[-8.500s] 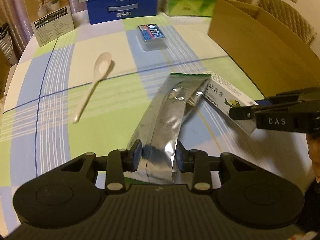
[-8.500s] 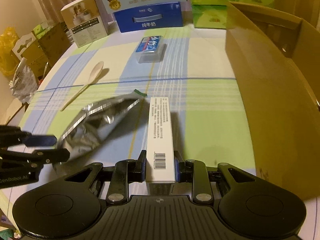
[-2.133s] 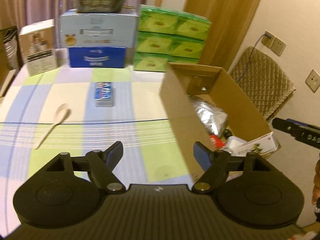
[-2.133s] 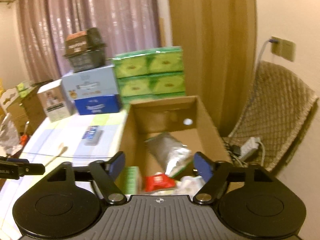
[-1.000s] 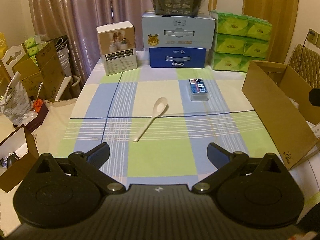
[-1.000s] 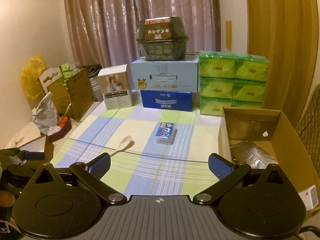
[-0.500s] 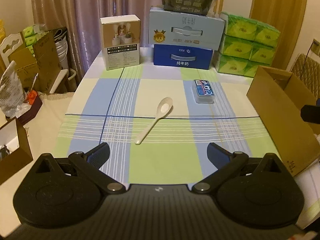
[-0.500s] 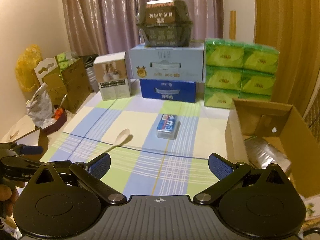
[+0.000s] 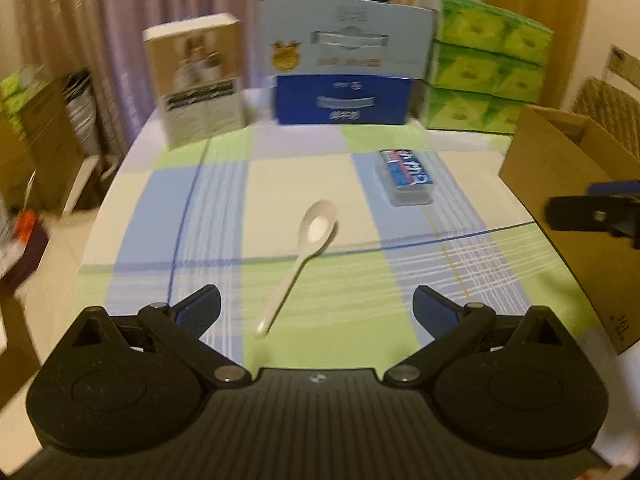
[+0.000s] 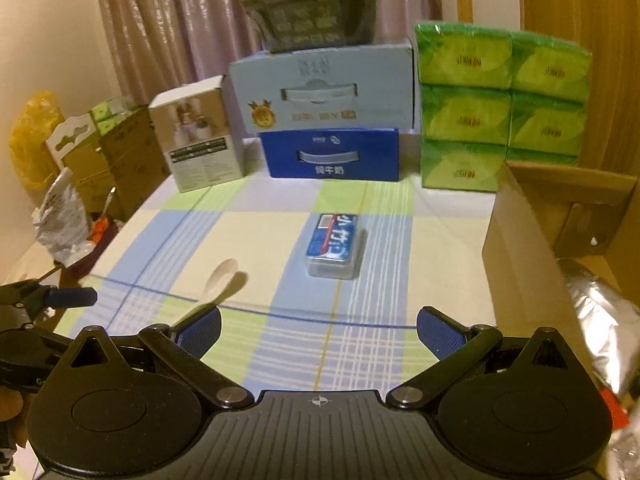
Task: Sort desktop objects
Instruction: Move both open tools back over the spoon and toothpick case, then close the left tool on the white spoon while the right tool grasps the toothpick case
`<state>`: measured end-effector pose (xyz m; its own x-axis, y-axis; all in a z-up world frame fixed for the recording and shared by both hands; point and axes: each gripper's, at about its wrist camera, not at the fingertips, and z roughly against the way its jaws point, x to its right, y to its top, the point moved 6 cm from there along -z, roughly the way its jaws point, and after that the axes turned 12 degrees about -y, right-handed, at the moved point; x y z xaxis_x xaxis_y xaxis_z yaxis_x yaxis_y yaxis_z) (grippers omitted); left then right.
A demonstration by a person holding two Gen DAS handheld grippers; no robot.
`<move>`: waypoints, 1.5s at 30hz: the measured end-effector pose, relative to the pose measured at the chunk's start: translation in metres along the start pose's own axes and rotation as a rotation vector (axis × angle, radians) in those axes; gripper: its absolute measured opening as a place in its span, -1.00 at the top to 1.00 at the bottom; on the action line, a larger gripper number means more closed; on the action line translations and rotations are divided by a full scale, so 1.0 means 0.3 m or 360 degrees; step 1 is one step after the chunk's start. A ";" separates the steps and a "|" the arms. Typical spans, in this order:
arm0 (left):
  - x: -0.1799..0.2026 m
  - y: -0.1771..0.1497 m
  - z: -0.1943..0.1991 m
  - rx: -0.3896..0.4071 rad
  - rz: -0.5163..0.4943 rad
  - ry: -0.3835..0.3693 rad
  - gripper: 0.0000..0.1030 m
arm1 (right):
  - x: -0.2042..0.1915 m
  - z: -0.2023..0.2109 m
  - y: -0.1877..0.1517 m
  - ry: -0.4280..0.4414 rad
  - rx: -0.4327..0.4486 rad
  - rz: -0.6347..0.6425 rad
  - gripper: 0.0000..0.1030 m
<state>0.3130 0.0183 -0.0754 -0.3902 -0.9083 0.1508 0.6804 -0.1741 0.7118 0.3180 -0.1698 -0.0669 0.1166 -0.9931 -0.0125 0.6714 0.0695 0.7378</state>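
Jaws wide; spoon (image 9: 304, 256) lies beside blue-labelled case (image 9: 408, 176).

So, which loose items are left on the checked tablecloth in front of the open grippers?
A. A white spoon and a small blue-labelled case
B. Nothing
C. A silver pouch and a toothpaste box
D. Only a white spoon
A: the white spoon and the small blue-labelled case lie apart on the tablecloth, while a silver pouch already sits in the cardboard box.

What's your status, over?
Left gripper and right gripper open, empty. Spoon and blue-labelled case on table, cardboard box right. Nothing blocking.
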 end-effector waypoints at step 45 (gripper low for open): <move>-0.154 0.093 -0.451 -0.0076 -0.0075 -0.0163 0.51 | -0.060 -0.618 0.051 -0.0169 -0.0002 -0.0056 -0.56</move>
<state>0.4339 0.0040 -0.1554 -0.4822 -0.8554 0.1891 0.6876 -0.2357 0.6868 0.4619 -0.1333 -0.1805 0.0146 -0.9993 0.0332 0.6749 0.0344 0.7371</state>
